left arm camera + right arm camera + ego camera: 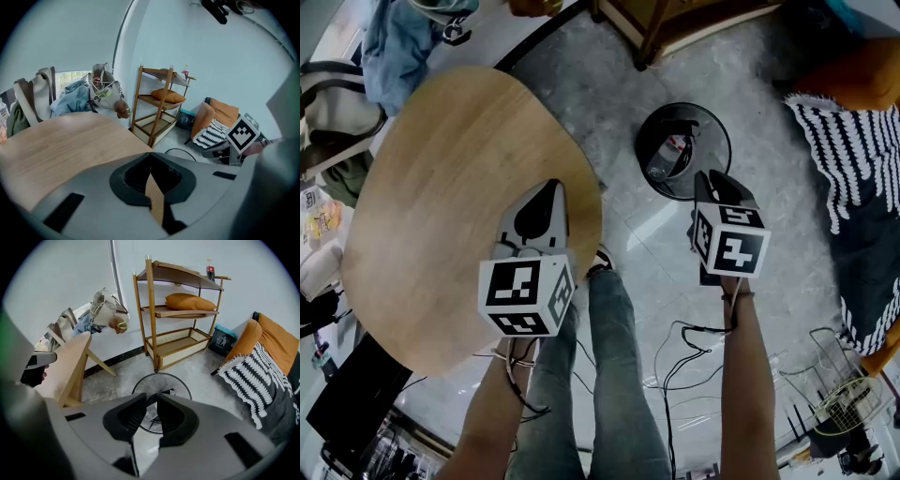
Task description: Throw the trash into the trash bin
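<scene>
Trash (667, 157) in the bin (701, 127), straight under the right jaws

Nearest, the left gripper (551, 186) hangs above the table (441, 187), jaws closed on nothing. The right gripper (152, 397), jaws narrowly apart and empty, points down into the round bin on the floor (619, 94) beyond.

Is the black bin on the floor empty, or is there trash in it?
Not empty. The head view shows some trash lying at the bottom of the bin, which is far from full.
</scene>
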A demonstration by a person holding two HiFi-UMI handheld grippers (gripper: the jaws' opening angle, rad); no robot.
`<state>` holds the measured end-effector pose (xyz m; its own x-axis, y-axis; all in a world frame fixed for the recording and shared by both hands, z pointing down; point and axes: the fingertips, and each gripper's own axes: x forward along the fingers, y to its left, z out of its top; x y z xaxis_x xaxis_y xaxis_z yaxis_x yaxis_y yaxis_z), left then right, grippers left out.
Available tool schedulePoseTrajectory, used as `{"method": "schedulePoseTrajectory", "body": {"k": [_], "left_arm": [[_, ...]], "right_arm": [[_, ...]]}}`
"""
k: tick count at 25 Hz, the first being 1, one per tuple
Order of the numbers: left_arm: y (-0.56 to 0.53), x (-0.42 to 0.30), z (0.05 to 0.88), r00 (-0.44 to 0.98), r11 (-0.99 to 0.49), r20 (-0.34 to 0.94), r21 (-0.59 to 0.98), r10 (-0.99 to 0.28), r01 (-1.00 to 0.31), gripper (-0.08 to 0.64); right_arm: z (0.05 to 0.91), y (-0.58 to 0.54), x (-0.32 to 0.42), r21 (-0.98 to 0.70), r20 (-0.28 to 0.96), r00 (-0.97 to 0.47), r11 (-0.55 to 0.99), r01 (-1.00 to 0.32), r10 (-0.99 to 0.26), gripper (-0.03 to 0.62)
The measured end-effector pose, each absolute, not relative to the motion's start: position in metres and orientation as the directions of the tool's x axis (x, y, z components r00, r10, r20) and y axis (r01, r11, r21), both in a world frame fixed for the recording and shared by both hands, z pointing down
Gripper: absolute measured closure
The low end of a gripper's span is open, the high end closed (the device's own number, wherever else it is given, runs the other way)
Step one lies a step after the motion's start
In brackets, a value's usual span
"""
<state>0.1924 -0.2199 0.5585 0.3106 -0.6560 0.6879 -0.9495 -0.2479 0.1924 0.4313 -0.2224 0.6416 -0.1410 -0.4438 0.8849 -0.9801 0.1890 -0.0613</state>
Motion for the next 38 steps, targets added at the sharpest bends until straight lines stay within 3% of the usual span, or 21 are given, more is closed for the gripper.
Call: {"method": "schedulePoseTrajectory", "body": {"k": [10,15,21,31,38], "left_arm": [[-0.204,0.182,0.519,0.299,-0.253,0.675,0.169,-0.674,-0.953,0.541],[-0.203,0.172,0.455,0.296,-0.263,0.633,0.149,-0.715,-0.953,0.541],[-0.191,0.16,0.348,0.312,-0.267,0.557,0.164,-0.77,-0.95,0.541],[-0.138,0.118,0.109,0.412,-0.38,0.286,0.163,-0.865,-0.911,0.541],[-0.123,0.102,0.007,0.431,-0.419,0.109,0.116,-0.896,-0.9,0.541]], "right_arm": [[0.583,-0.216,0.423,-0.093,0.826,-0.163,0.154,-0.984,-0.539,0.522],[0.5,-0.203,0.423,-0.107,0.742,-0.13,0.075,-0.991,-0.657,0.579],[0.368,-0.17,0.421,-0.201,0.613,-0.104,-0.027,-0.979,-0.783,0.584],[0.103,-0.095,0.434,-0.112,0.294,0.095,-0.133,-0.985,-0.951,0.588],[0.009,-0.031,0.43,-0.061,0.117,0.202,-0.21,-0.976,-0.972,0.588]]}}
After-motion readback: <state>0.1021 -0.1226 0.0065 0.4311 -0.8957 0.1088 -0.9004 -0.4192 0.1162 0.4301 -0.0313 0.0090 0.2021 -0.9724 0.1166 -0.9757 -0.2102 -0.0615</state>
